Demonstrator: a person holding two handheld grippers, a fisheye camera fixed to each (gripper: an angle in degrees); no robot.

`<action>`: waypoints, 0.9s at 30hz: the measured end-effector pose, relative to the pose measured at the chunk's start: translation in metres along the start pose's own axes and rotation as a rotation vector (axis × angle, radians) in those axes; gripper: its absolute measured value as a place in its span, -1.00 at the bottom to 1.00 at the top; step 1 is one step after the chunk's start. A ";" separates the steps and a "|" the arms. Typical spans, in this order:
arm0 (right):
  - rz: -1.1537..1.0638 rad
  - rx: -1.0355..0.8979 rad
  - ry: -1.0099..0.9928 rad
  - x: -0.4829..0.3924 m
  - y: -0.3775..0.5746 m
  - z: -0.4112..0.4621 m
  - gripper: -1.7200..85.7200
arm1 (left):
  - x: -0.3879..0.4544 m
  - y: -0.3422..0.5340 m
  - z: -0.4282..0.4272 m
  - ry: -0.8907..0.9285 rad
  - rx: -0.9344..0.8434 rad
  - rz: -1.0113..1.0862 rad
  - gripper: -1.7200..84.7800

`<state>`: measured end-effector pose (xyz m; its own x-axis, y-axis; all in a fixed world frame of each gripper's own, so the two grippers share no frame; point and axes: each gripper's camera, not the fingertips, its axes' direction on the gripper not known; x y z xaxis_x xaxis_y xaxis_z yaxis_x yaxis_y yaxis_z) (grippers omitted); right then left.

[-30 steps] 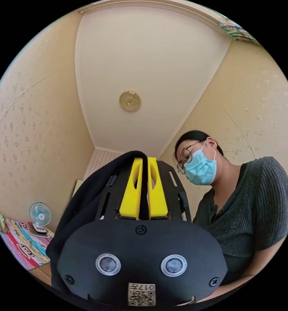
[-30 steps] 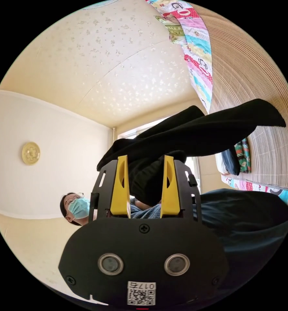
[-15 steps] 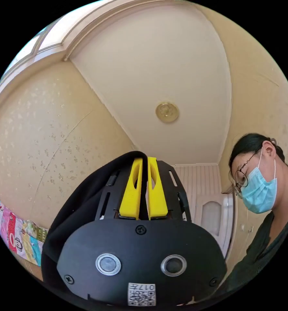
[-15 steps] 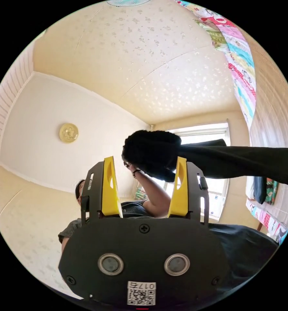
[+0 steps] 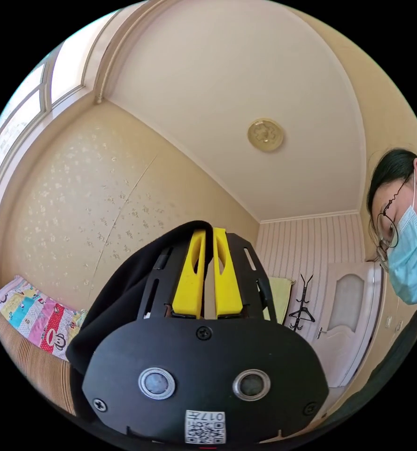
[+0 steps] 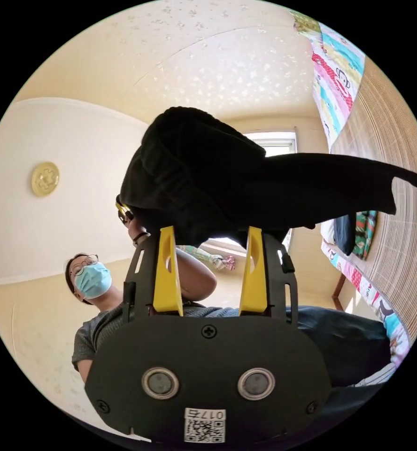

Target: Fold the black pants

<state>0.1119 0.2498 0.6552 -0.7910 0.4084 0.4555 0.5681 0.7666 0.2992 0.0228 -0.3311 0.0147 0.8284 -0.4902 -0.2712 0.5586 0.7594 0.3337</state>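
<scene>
Left gripper [image 5: 208, 237] pinching black pants [image 5: 124, 291]

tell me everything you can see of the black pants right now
The black pants are plain, soft matte fabric, held up in the air. In the left gripper view an edge of them is pinched between the nearly closed yellow jaws of the left gripper and drapes down one side of it. In the right gripper view they bunch into a thick wad with one leg stretching sideways, just beyond the open right gripper.

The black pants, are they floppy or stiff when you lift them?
Probably floppy: the black pants bunch and drape where the left gripper pinches them. Likely light too, since one leg trails out sideways. They seem soft, not slippery.
</scene>
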 end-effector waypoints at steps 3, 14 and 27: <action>-0.054 0.022 -0.136 0.012 0.002 0.016 -0.55 | 0.006 0.008 0.013 -0.068 -0.006 0.035 -0.94; -0.668 0.218 -0.368 -0.071 0.018 -0.010 -0.86 | -0.086 0.050 0.065 -0.220 -0.364 -0.158 -0.94; -1.041 0.114 0.380 -0.193 0.006 0.166 -0.93 | -0.220 0.248 0.158 -0.045 -1.180 -0.515 -0.86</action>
<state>0.2304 0.2578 0.4301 -0.7374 -0.6234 0.2599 -0.3713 0.6956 0.6150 -0.0148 -0.1026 0.2999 0.5433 -0.8346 -0.0914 0.4563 0.3849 -0.8023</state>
